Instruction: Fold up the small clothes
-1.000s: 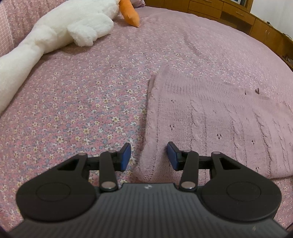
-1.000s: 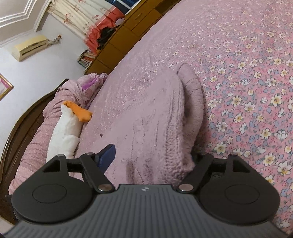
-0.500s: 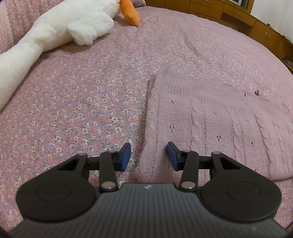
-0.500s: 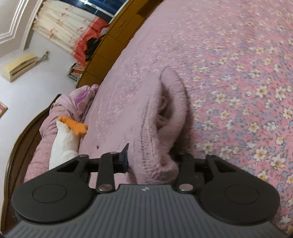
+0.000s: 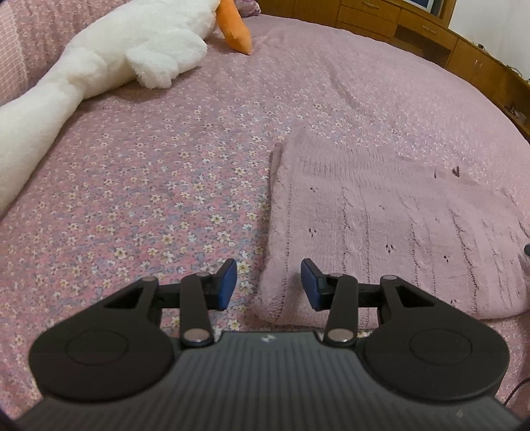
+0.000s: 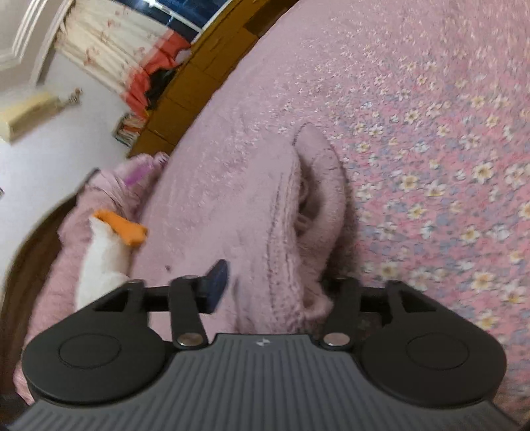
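floral bedspread point(image 5: 139, 199) carries the knit point(image 5: 381, 225), folded, toward its near edge. left gripper point(image 5: 269, 285) gapes empty astride a corner; right gripper point(image 6: 275, 281) is opening, knit between its jaws. next, probably let go and smooth the fold.

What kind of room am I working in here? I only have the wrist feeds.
Most likely a bedroom. The pink knit garment lies on a bed with a floral cover; a white plush toy lies near its head, and wooden drawers and window curtains stand beyond.
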`<action>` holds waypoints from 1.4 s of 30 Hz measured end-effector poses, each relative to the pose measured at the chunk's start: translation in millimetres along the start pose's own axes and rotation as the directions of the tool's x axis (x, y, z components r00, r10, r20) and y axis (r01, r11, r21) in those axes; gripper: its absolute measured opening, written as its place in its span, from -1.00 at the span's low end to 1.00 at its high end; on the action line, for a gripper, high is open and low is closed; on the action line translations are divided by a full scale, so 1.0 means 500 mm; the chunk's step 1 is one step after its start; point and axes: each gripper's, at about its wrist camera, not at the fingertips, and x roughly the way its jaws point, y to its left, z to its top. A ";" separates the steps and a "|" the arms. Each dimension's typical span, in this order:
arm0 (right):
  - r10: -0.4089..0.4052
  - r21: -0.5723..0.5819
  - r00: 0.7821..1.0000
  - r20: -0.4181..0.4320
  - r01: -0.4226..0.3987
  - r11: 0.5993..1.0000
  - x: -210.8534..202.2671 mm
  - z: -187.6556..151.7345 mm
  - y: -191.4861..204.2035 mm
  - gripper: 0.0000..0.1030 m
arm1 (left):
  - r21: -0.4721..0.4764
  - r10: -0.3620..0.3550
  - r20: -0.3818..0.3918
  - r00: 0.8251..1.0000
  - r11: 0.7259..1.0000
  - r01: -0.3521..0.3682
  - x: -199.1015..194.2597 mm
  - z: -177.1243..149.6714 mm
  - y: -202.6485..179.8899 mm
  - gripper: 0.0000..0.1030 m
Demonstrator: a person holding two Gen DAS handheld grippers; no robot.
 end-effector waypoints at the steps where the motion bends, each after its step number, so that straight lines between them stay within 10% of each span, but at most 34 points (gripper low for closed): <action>1: 0.021 0.008 1.000 0.000 -0.021 1.000 0.003 0.003 -0.003 0.48 | -0.006 0.001 0.004 1.000 1.000 -0.001 -0.003 -0.001 0.001 -0.14; 5: 0.014 -0.009 0.999 0.041 -0.013 1.000 0.020 0.003 0.012 0.51 | -0.013 0.003 0.001 1.000 1.000 -0.003 -0.010 -0.002 0.004 -0.14; 12: -0.066 -0.118 0.995 0.069 0.074 0.990 0.029 0.008 0.032 -0.37 | 0.015 0.008 0.017 1.000 1.000 -0.008 -0.026 0.011 0.009 -0.14; 27: -0.031 -0.550 0.992 0.121 0.092 0.830 0.014 -0.056 0.334 -0.45 | 0.083 -0.048 0.052 0.997 0.996 0.044 -0.042 0.076 -0.004 -0.14; 42: 0.008 -0.700 0.988 -0.153 -0.114 0.705 0.146 -0.264 0.592 -0.46 | -0.003 -0.088 0.075 0.993 0.996 0.088 -0.044 0.070 0.062 -0.14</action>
